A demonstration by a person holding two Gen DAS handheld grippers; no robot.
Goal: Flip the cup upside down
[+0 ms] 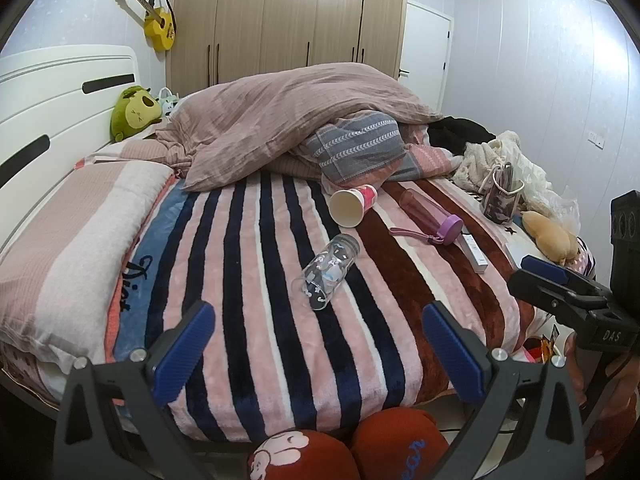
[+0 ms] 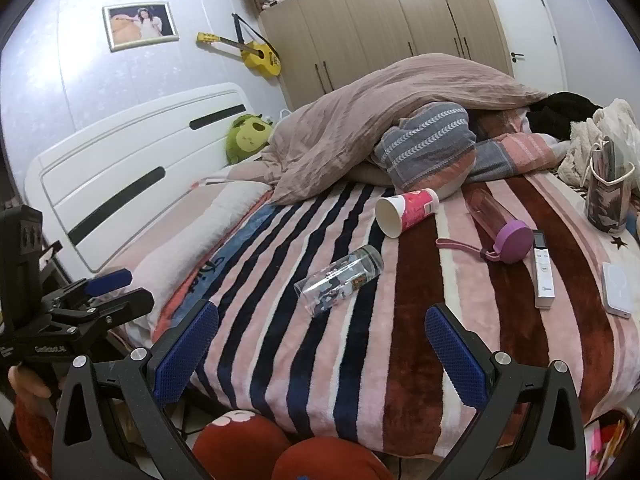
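Note:
A pink and white paper cup [image 1: 354, 205] lies on its side on the striped blanket, its mouth facing me; it also shows in the right wrist view [image 2: 406, 212]. A clear printed glass cup [image 1: 328, 270] lies on its side nearer to me, also in the right wrist view [image 2: 340, 279]. My left gripper [image 1: 318, 344] is open and empty, above the bed's near edge, short of the glass. My right gripper [image 2: 320, 346] is open and empty, at the same distance. Each gripper shows at the side of the other's view.
A purple-lidded bottle [image 2: 498, 224] lies right of the paper cup, with a white remote [image 2: 543, 276] and a white box [image 2: 618, 288] beside it. A heaped duvet [image 1: 280, 120] fills the back of the bed. A pillow [image 1: 72, 240] lies left. Red slippers [image 1: 344, 448] are below.

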